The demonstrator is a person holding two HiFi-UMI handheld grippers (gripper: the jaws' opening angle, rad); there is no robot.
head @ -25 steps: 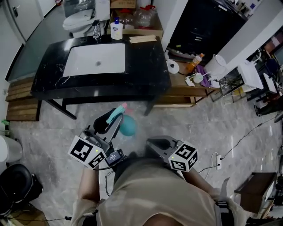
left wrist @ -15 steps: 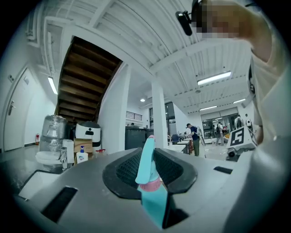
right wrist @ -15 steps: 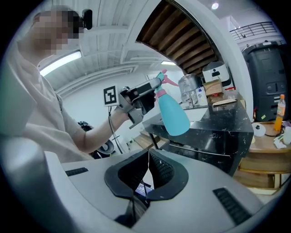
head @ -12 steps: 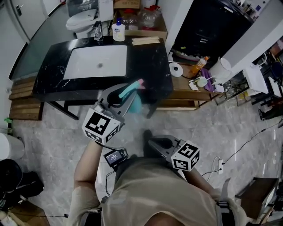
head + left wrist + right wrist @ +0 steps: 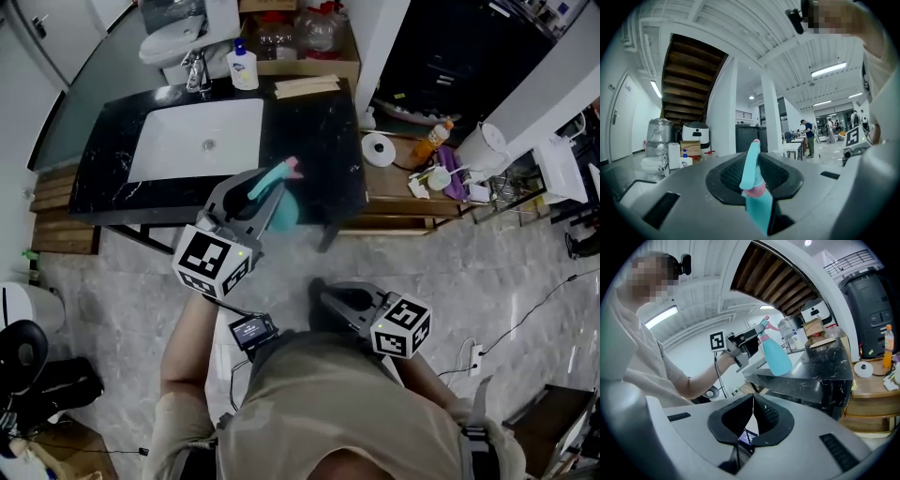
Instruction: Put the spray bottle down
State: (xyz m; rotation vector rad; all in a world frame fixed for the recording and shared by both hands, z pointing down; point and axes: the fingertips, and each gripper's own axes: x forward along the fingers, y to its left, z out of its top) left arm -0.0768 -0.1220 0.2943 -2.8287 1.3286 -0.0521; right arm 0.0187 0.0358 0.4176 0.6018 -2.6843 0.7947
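1. The teal spray bottle (image 5: pixel 287 214) with a pink nozzle is in the air over the front right part of the black marble worktop (image 5: pixel 314 122). Its round body hangs below its head. In the right gripper view its base sits low at the worktop's front edge, and I cannot tell whether it touches.
2. The left hand-held gripper (image 5: pixel 259 191) is closed partway on the bottle's neck. The trigger and pink collar show between its pads.
3. The right hand-held gripper (image 5: pixel 753 401) is low, close to the person's body and well apart from the worktop. Its jaws are pressed together with nothing between them.
4. A white sink basin (image 5: pixel 199 139) is set into the worktop, and its drain is visible. A faucet (image 5: pixel 195 67) and a white soap pump bottle (image 5: pixel 242 67) stand behind it.
5. Behind the worktop, a brown box (image 5: pixel 309 66) holds clear plastic jugs (image 5: pixel 322 28).
6. To the right, a low wooden shelf (image 5: pixel 394 192) carries a toilet paper roll (image 5: pixel 379 148) and an orange bottle (image 5: pixel 436 139).
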